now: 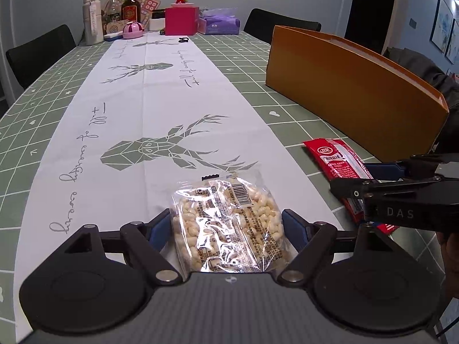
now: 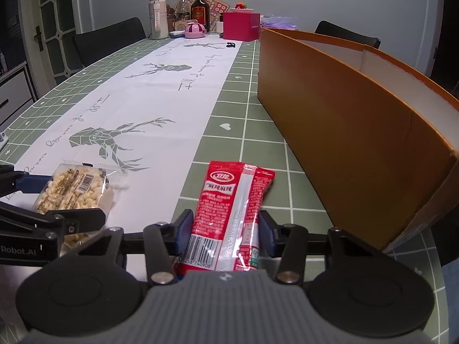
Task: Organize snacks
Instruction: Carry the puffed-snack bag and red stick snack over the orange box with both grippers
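Observation:
A clear bag of pale puffed snacks [image 1: 226, 215] lies on the white table runner, and my left gripper [image 1: 226, 225] has a blue pad against each of its sides. The right wrist view shows the same bag [image 2: 74, 189] at lower left, flanked by the left gripper [image 2: 66, 200]. A red spicy snack packet [image 2: 229, 200] lies on the green checked cloth, pinched narrow between the pads of my right gripper [image 2: 225, 229]. In the left wrist view that packet [image 1: 335, 160] sits at right, partly hidden by the right gripper [image 1: 358, 177].
A long orange cardboard box [image 2: 344, 114] with a white inside stands open-topped just right of the red packet. At the table's far end stand bottles [image 1: 130, 7], a pink box [image 1: 181, 20] and a purple tissue pack [image 1: 219, 23]. Black chairs [image 1: 281, 23] line the sides.

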